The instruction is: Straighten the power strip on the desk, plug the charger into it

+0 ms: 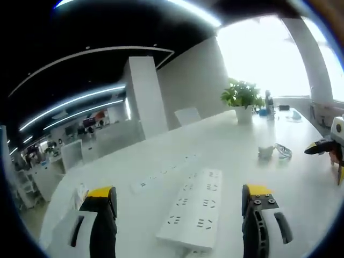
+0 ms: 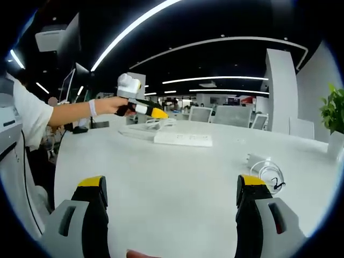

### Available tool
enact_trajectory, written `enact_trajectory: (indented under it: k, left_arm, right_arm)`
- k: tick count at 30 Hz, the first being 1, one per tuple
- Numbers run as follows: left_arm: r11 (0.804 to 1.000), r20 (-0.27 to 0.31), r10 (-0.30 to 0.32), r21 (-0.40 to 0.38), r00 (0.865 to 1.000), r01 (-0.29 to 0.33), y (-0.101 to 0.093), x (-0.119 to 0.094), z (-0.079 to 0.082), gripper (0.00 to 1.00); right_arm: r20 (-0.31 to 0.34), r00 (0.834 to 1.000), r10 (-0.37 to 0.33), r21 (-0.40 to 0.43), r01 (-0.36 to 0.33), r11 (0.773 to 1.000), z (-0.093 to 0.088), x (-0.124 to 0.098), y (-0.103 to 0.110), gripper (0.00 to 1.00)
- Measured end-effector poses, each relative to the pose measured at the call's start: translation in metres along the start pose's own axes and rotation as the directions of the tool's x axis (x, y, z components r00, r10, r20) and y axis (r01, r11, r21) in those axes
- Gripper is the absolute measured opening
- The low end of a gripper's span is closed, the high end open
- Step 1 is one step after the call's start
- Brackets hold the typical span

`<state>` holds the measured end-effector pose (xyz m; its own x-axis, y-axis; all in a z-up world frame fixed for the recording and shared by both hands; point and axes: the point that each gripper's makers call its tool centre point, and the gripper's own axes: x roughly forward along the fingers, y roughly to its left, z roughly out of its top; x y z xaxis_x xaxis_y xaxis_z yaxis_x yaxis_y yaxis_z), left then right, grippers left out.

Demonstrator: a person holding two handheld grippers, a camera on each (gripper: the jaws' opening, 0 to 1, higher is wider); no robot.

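White and broad, the tabletop [image 1: 226, 145] runs through an open office with strip lights overhead and one potted plant [image 1: 242, 99] at its far end. Two power strips lie on it: a wide one [image 1: 193, 207] just ahead of the left gripper [image 1: 180, 204], its long axis running away from the camera and leaning slightly right, and a slimmer one [image 1: 161, 174] beside it to the left. One white charger [image 2: 254, 159] with its coiled cable [image 2: 270, 174] sits well apart from the strips, ahead of the right gripper [image 2: 169, 196]. Both grippers hang with jaws apart and nothing between them. In the right gripper view a hand [image 2: 110, 105] holds the left gripper above the wide strip.
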<state>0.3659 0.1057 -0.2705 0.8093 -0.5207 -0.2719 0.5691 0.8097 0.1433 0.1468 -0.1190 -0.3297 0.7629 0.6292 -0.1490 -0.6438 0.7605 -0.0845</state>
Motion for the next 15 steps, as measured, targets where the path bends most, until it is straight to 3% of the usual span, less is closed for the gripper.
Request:
enact_trajectory:
  k: [15]
  left_arm:
    - [0.999,-0.100,-0.031,0.025,0.995,0.034,0.002,0.021,-0.009,1.00]
  right_arm:
    - [-0.011,1.000,0.008,-0.020,-0.008,1.000,0.005,0.006,0.005,1.00]
